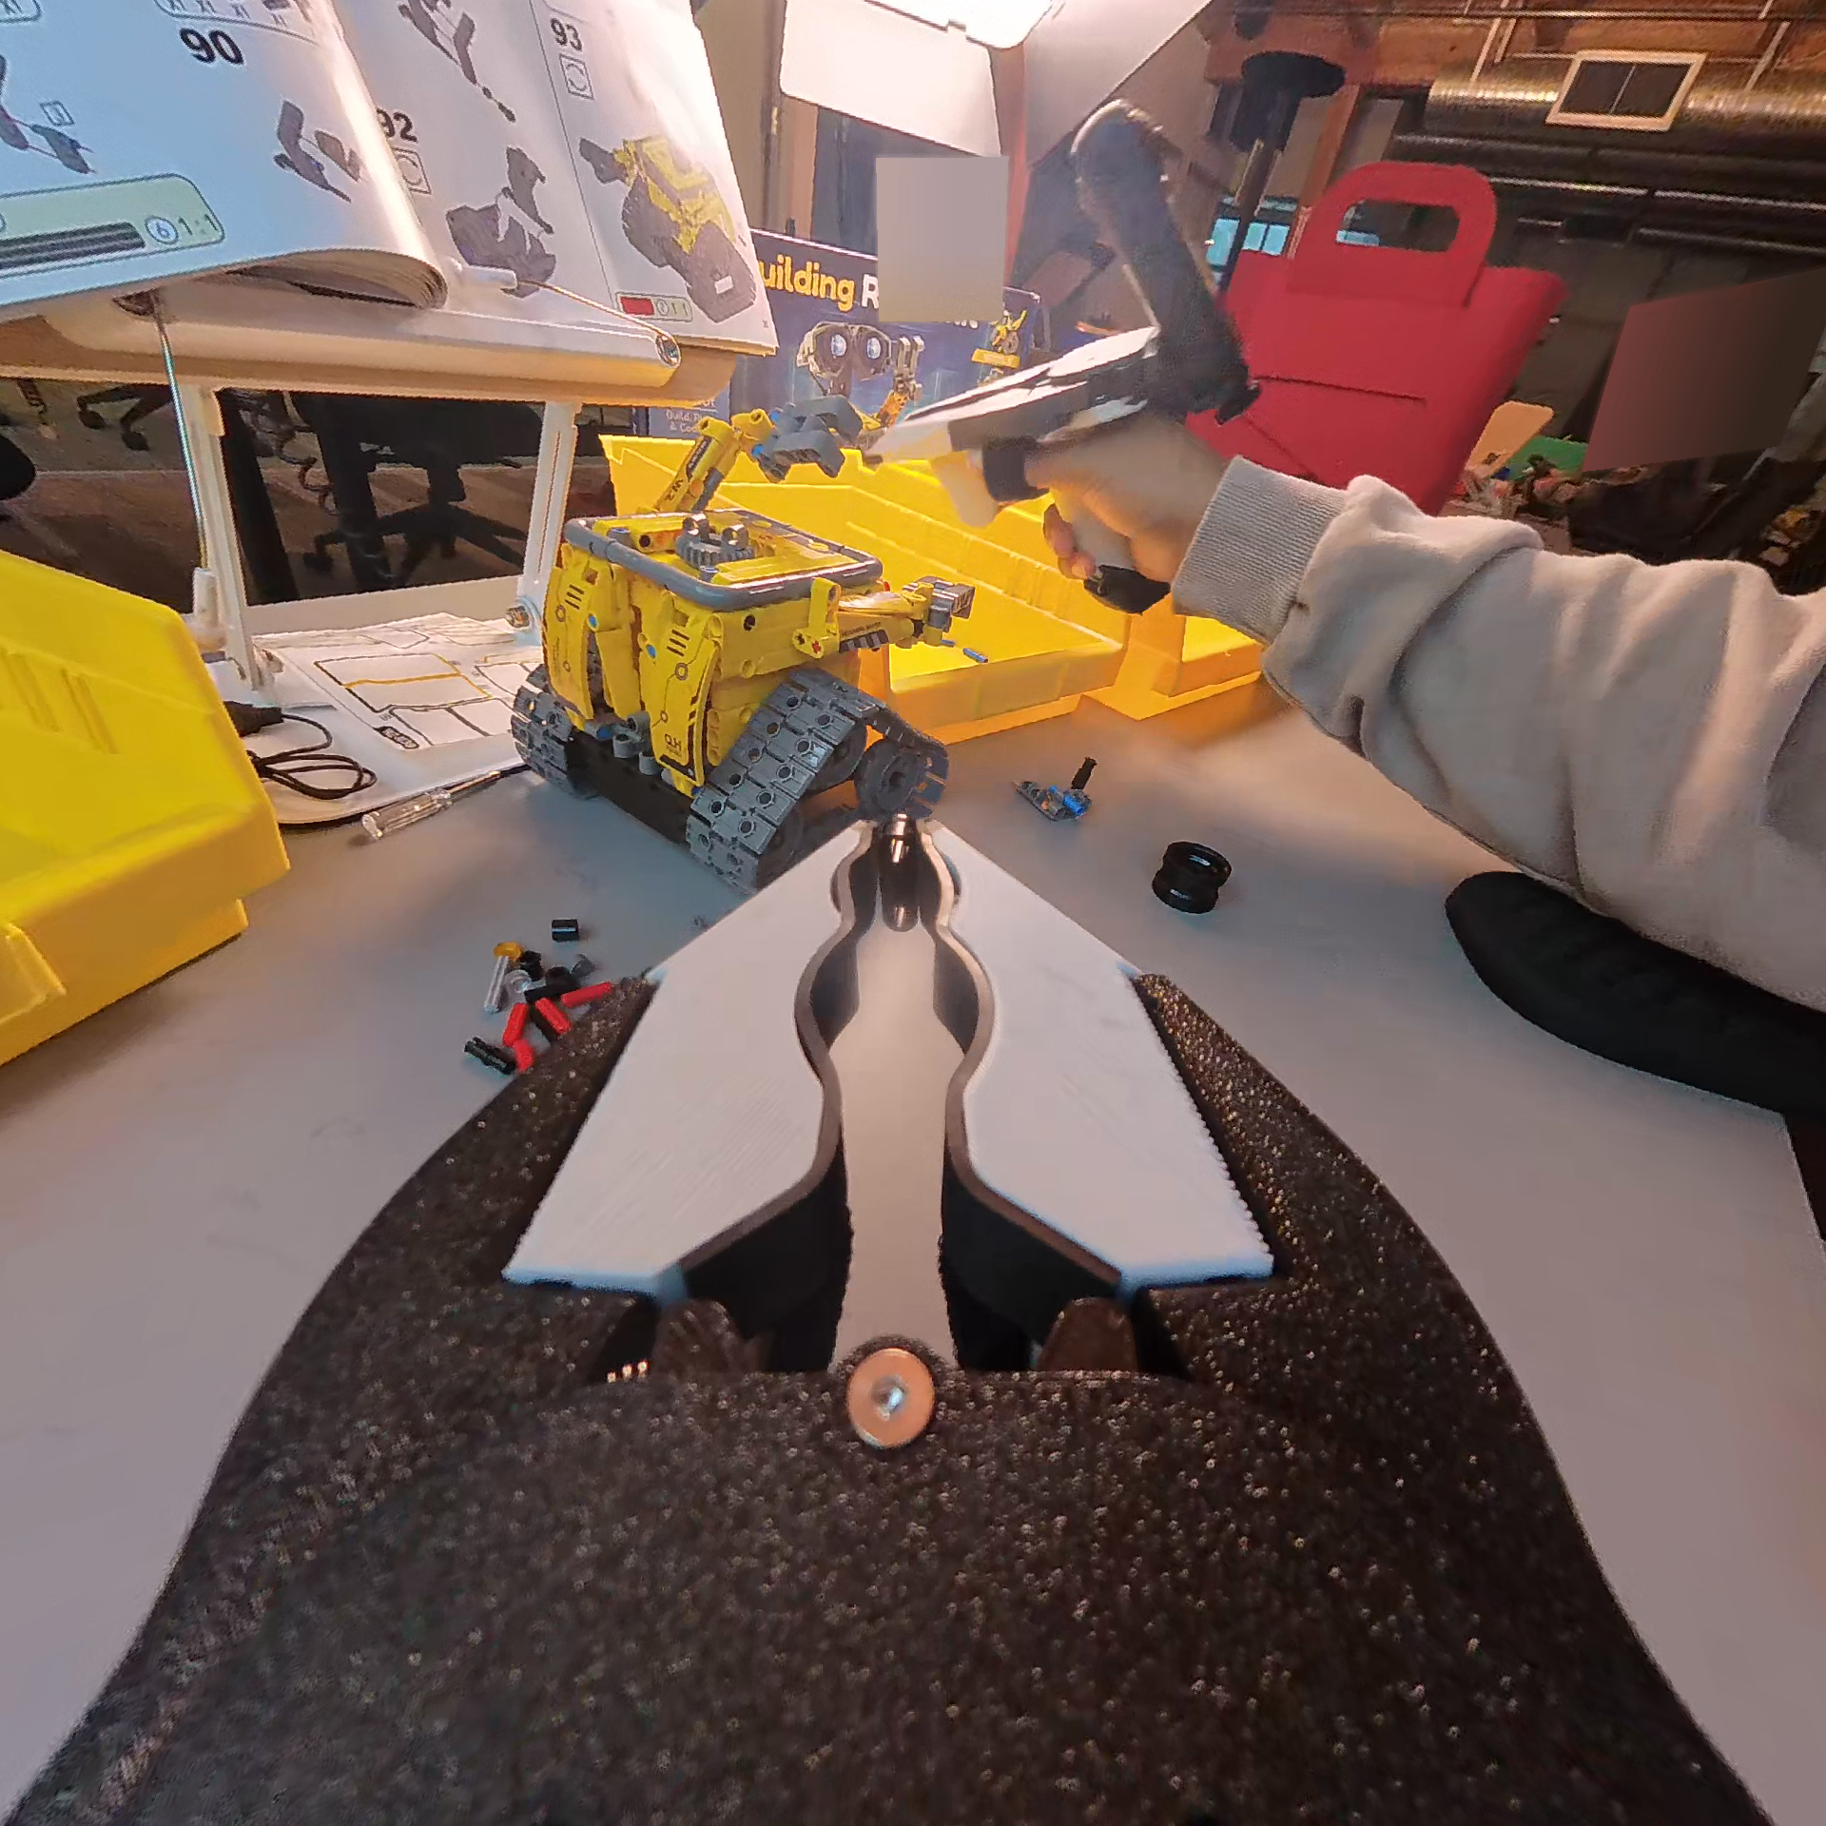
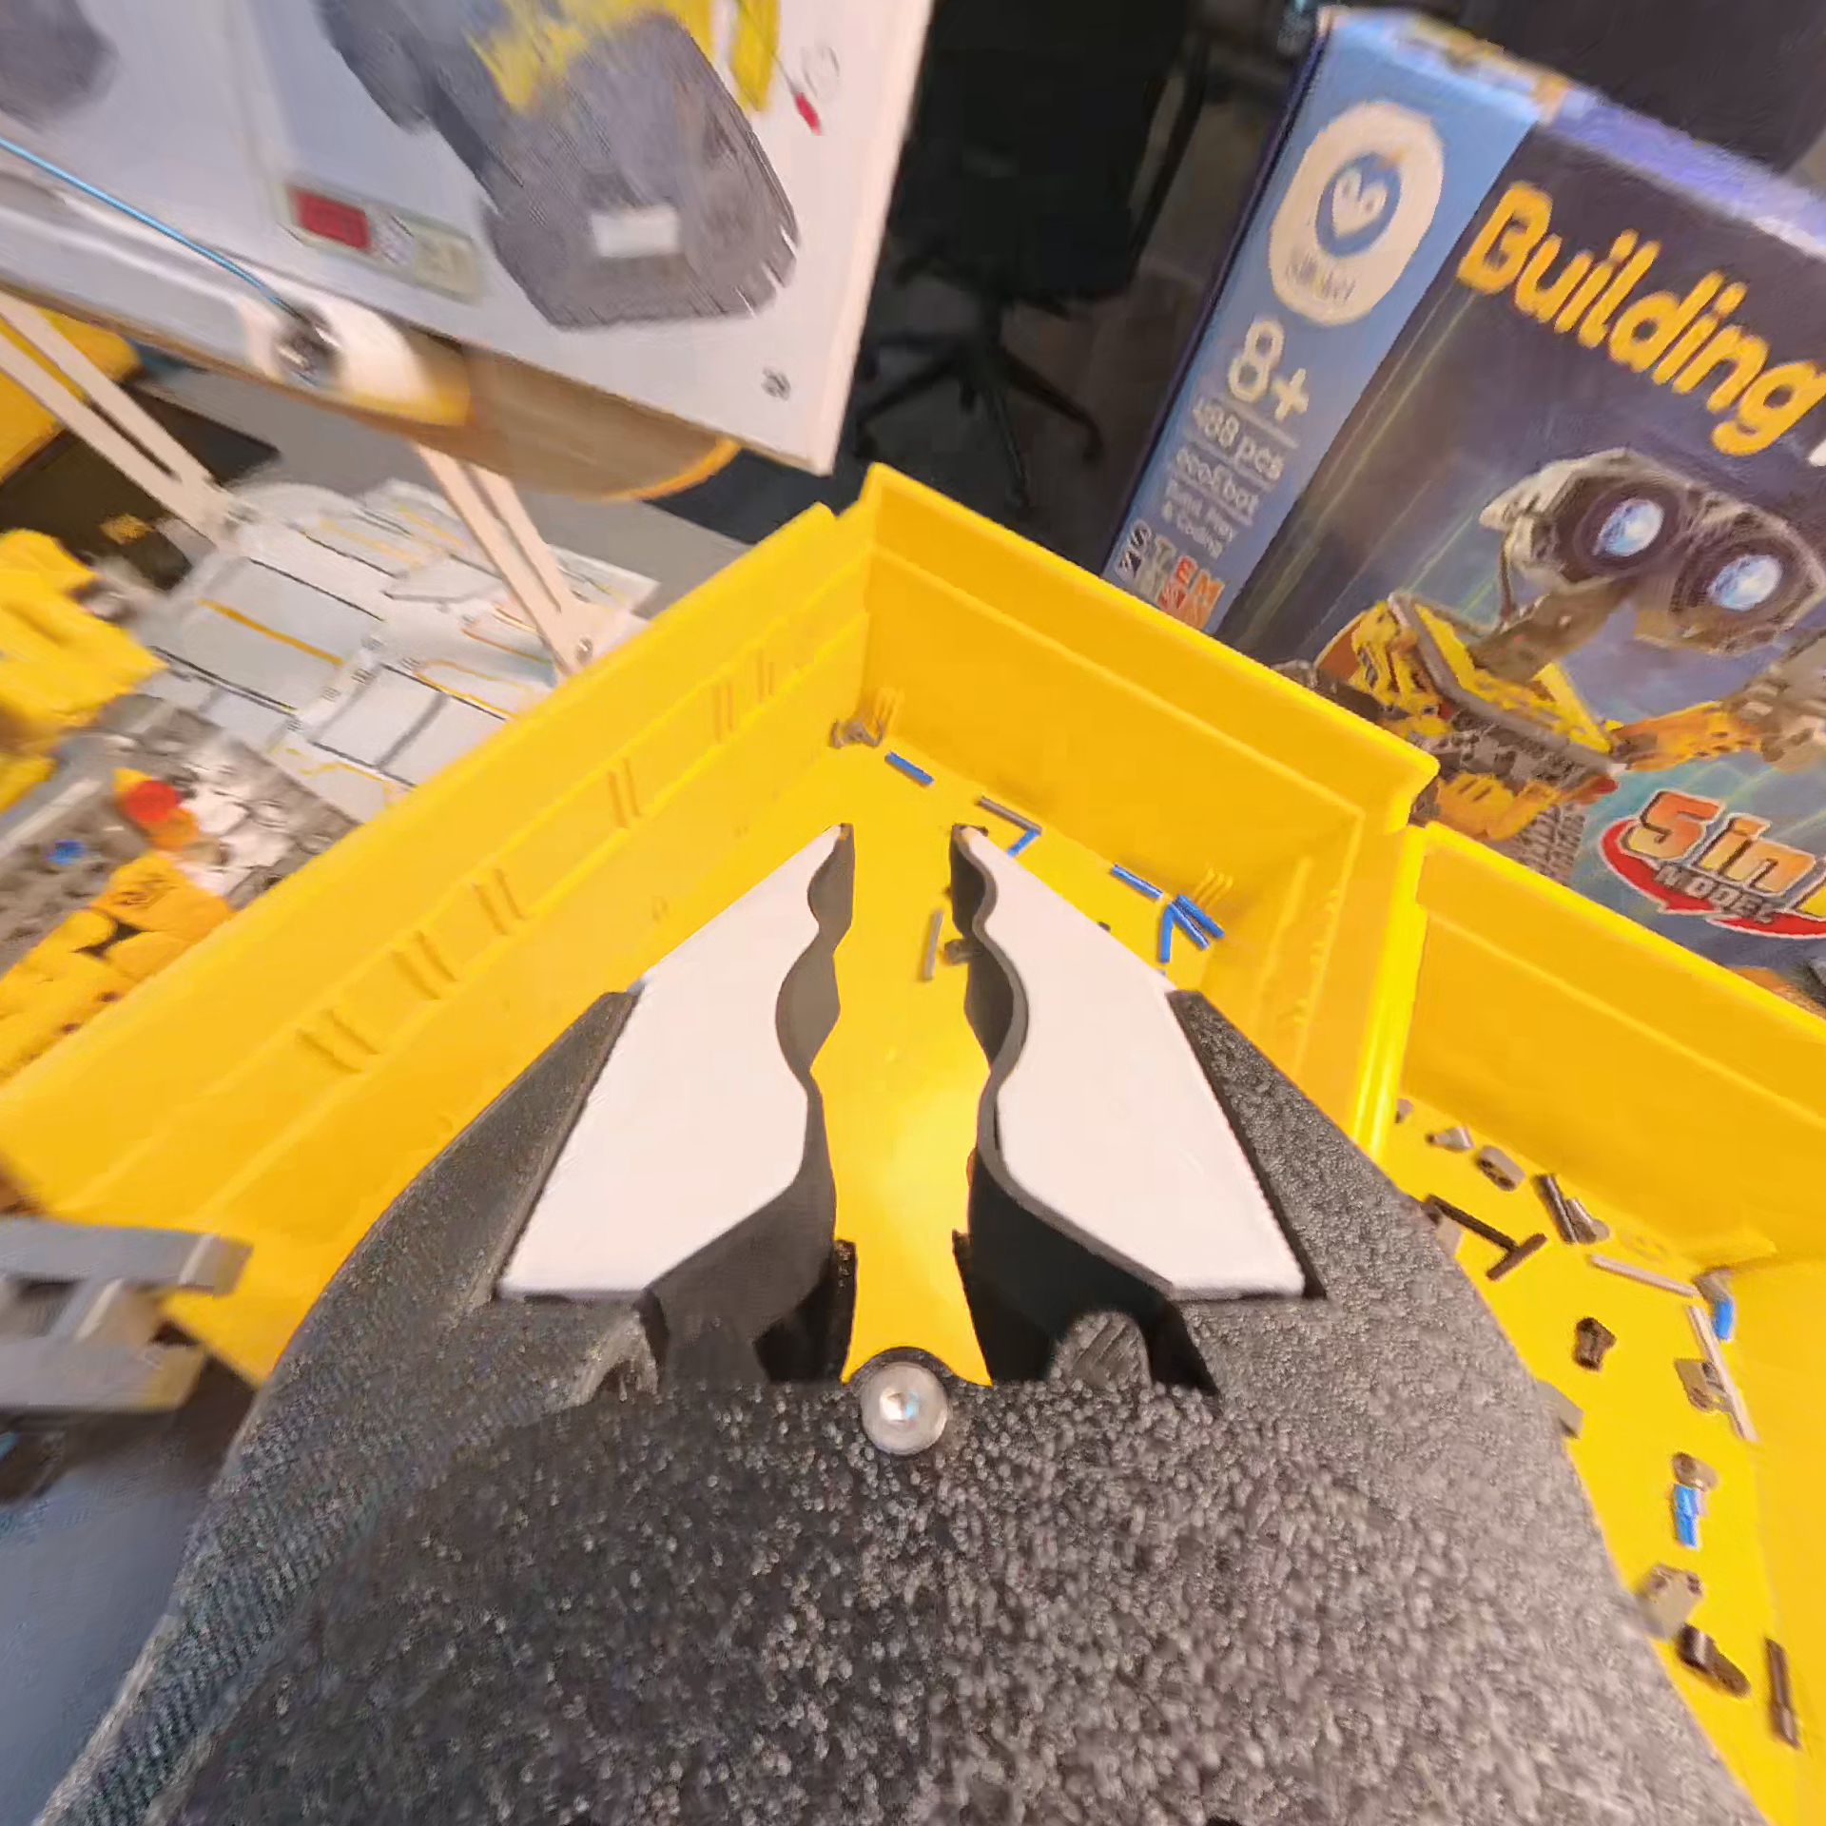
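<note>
- Left tongs point(image 1: 894, 840) low over the grey bench point(image 1: 1285, 1235), tips clenched on a small dark pin point(image 1: 897, 835) with a metallic end, just in front of the track of the yellow brick robot point(image 1: 721, 652).
- Yellow brick robot upright on the bench, grey tracks at both sides, one arm raised with a grey claw point(image 1: 805, 440).
- Little heap of red, black and grey pins point(image 1: 539, 998) on the bench, left of the left tongs; a black ring-shaped part point(image 1: 1191, 874) to the right, apart from it.
- Small blue and black piece point(image 1: 1057, 795) lying between the robot and the ring.
- Right tongs point(image 2: 897, 835) released, a clear gap between the tips, nothing in the grip; hanging over the inside of a yellow bin point(image 2: 1087, 692).
- Short blue sticks point(image 2: 1181, 914) and grey pins scattered on the floor of this bin, near its far corner.
- Second yellow bin point(image 2: 1581, 1047) beside, on the right, with more small grey, black and blue parts.
- Printed toy box point(image 2: 1482, 445) standing behind the bins.
- Open instruction booklet point(image 1: 395, 148) on a white stand, above and left of the robot.
- Red bag point(image 1: 1383, 336) further behind.
</note>
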A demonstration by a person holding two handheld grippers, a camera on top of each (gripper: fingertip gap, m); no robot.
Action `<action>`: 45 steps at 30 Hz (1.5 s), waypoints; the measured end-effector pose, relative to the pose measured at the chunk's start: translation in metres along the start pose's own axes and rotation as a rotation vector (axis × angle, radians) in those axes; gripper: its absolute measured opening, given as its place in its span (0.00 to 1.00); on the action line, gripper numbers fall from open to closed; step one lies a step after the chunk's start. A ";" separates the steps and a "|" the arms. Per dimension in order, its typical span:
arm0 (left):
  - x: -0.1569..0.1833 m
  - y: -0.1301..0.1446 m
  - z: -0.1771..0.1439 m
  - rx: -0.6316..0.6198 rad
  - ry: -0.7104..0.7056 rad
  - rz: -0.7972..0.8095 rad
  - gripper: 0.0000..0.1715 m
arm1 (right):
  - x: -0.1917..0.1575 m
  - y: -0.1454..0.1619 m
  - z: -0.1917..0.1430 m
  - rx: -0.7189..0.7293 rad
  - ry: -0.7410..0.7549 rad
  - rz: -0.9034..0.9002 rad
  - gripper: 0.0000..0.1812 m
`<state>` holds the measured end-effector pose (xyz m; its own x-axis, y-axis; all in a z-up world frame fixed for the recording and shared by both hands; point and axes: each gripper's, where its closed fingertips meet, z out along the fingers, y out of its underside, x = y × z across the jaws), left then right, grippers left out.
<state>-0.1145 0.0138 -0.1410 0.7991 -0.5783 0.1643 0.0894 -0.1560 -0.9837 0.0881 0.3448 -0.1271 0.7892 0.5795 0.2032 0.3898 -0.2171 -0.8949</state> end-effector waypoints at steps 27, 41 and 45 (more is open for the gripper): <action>0.087 -0.046 -0.025 0.280 0.676 -0.396 0.04 | -0.343 -0.011 -0.254 0.385 -1.156 -0.059 0.03; -0.044 0.069 0.001 -0.420 -0.195 0.214 0.15 | 0.000 0.059 0.020 -0.428 -0.018 -0.224 0.03; -0.035 0.088 0.008 -0.517 -0.147 0.255 0.15 | 0.016 0.075 0.048 -0.504 0.053 -0.207 0.05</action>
<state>-0.1298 0.0266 -0.2339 0.8345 -0.5377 -0.1203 -0.3876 -0.4178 -0.8217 0.1074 0.3759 -0.2105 0.6895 0.6127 0.3863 0.7085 -0.4599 -0.5353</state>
